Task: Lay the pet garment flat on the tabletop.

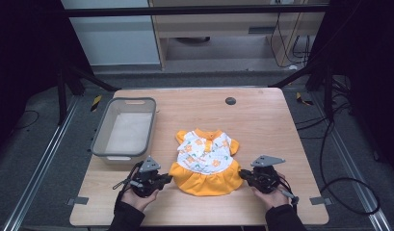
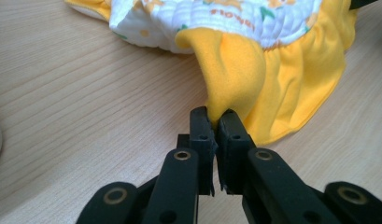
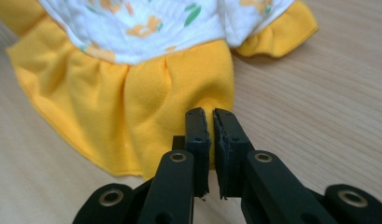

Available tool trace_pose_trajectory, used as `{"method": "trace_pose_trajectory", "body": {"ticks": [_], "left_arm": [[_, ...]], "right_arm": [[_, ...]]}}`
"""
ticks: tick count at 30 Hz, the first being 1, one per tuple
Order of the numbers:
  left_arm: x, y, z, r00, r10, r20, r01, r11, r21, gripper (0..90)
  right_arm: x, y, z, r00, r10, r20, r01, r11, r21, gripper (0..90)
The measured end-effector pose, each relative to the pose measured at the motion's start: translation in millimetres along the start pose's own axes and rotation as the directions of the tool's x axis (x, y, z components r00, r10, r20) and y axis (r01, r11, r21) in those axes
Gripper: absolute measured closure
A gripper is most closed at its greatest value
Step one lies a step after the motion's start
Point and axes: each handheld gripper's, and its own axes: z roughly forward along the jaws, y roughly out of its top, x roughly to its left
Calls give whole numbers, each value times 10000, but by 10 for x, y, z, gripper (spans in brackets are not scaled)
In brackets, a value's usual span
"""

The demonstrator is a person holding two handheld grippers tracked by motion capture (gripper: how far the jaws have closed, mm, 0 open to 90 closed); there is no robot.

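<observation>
So we've got the bin (image 1: 123, 129) sitting at about 10 o'clock on the table (image 1: 262, 120), and the dress (image 1: 204, 161) lying flat near the middle, a bit toward our edge, collar pointing away from us

Left gripper (image 1: 165, 179) is at the dress's 8 o'clock corner. In the left gripper view its jaws are pinched together on a fold of the yellow skirt (image 2: 235, 74), and the cloth is lifted into a little tent between the tips (image 2: 215, 122). That grip looks solid to us

Right gripper (image 1: 242, 174) is at the 4 o'clock corner. In the right gripper view (image 3: 212, 121) the jaws stand nearly together with a thin gap, right at the skirt hem (image 3: 212, 84). We honestly can't tell if any fabric is actually in there or if the tips just sit in front of the edge

To do this step well, we'd check the right side has a real bite of cloth before lifting, then raise both corners evenly so the skirt stays taut and the dress doesn't twist or slide out of one side

Hard to make out: the hem right at the right jaws is hidden behind them, the bin's near wall hides part of its floor, and our forearms are cut off at the bottom of the high view
</observation>
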Motion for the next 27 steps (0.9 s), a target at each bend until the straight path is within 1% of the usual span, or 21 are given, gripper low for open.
{"method": "trace_pose_trajectory", "body": {"ticks": [1,3,4,5,7,8,10,11,13,14,15,16,17,18,19,20,21,22,23,24,27], "left_arm": [[-3,2,-21,9999,-61,97,61,10000,-24,856],[-12,-8,-60,9990,-291,330,293,9996,-43,855],[-11,-18,-76,9982,-372,470,371,9993,30,853],[-17,-36,-87,9972,-489,562,485,9988,84,851],[-23,-83,-89,9955,-671,675,645,9971,391,848],[-27,-100,-86,9956,-670,659,642,9970,440,848],[-39,-129,-66,9968,-606,526,572,9963,644,844],[-56,-144,-49,9985,-464,298,439,9958,799,839],[-75,-162,-13,9998,-186,-33,188,9965,818,765],[-76,-167,-4,9999,-93,-132,103,9967,801,716],[-77,-169,-4,9997,-22,-253,40,9975,710,682],[-77,-169,-14,9993,82,-376,-61,9984,560,639],[-77,-163,-33,9986,173,-497,-154,9992,374,592],[-82,-156,-60,9974,231,-676,-230,9997,12,549],[-86,-149,-80,9967,262,-765,-278,9994,-197,508],[-89,-135,-110,9956,320,-879,-360,9984,-437,487],[-99,-115,-145,9947,354,-962,-427,9963,-749,480],[-108,-101,-166,9943,365,-998,-458,9947,-924,461],[-121,-82,-196,9933,413,-1076,-538,9918,-1159,453],[-132,-61,-224,9922,483,-1153,-640,9885,-1368,453],[-159,19,-299,9906,584,-1235,-806,9798,-1832,453]], "right_arm": [[5,3,-67,10000,35,-4,-35,9999,-153,849],[11,8,-172,9998,140,-160,-144,9996,-246,848],[23,2,-237,9994,215,-272,-224,9992,-325,848],[35,-4,-281,9987,328,-380,-338,9991,-248,848],[59,-31,-346,9976,412,-552,-424,9989,-210,846],[79,-48,-365,9965,491,-678,-496,9988,-58,844],[101,-79,-362,9968,426,-675,-419,9991,116,831],[112,-92,-353,9972,408,-634,-391,9989,268,825],[121,-133,-280,9994,64,-354,-44,9983,573,790],[123,-149,-250,9995,-29,-304,48,9980,624,752],[121,-162,-232,9997,-204,-106,210,9984,518,720],[112,-167,-224,9996,-297,-31,298,9986,427,700],[104,-166,-232,9996,-274,-40,275,9992,279,666],[97,-162,-248,9995,-303,12,303,9995,-18,644],[88,-149,-276,9995,-310,59,312,9992,-258,639],[83,-141,-291,9996,-283,93,287,9987,-422,637],[78,-130,-311,9997,-241,82,246,9973,-685,638],[76,-112,-329,9999,-166,31,168,9960,-883,645],[72,-100,-335,9998,-216,17,217,9945,-1028,652],[73,-83,-341,9997,-226,17,226,9924,-1211,671],[87,-26,-332,9995,-232,-219,193,9862,-1646,743]]}}
